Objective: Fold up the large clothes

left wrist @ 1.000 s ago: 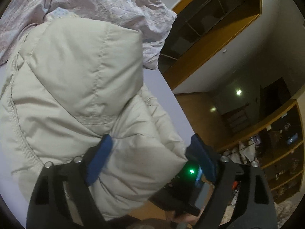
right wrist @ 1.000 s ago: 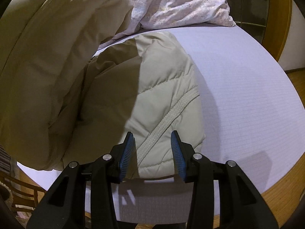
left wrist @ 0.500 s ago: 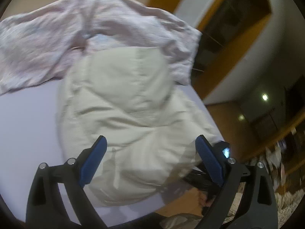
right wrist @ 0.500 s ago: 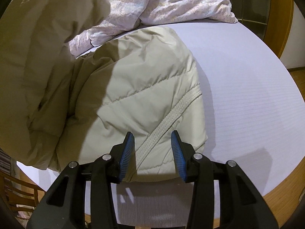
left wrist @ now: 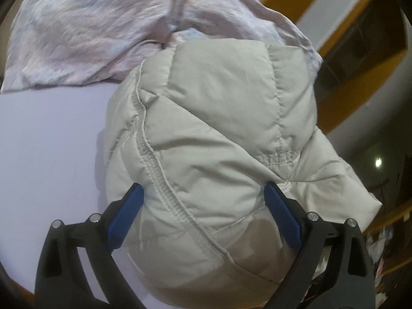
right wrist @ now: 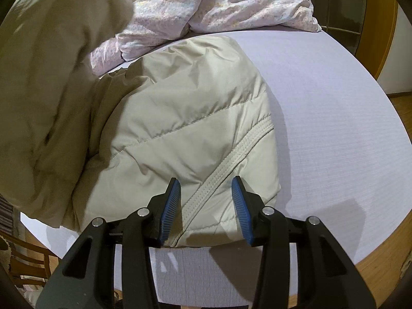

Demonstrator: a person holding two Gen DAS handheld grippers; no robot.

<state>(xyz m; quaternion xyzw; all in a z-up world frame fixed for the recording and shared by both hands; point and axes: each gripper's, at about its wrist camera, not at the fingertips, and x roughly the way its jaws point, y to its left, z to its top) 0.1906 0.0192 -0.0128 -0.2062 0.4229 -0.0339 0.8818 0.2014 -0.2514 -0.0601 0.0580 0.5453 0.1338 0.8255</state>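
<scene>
You are working over a wide lavender bed sheet (right wrist: 334, 108) that is spreading out ahead of both pairs of fingers, with bare sheet running off to the right of your right gripper's fingers. Beyond the fingertips in both views, a rumpled pink-patterned quilt (right wrist: 211, 2) is lying bunched at the far side, out of the way of the folding area.

The task's thing, a large cream puffer jacket (left wrist: 213, 134), is sitting directly in front of your left gripper (left wrist: 203, 219) as a rounded, doubled-over bundle, its stitched seam running down between the two blue pads. Those jaws are standing wide to either side of the bundle without pinching it, so the jacket seems to be resting on the sheet under its own weight; that spread probably suits clearing such thick padding.

Your right gripper (right wrist: 206, 203) is hovering over the jacket's near edge, pads partly apart and straddling the ribbed seam band (right wrist: 231, 159) without clamping it. A raised, blurred fold of the same jacket is looming to the left of those fingers, likely the part being laid across. Judging by this, you are settling one fold before pressing it flat.
</scene>
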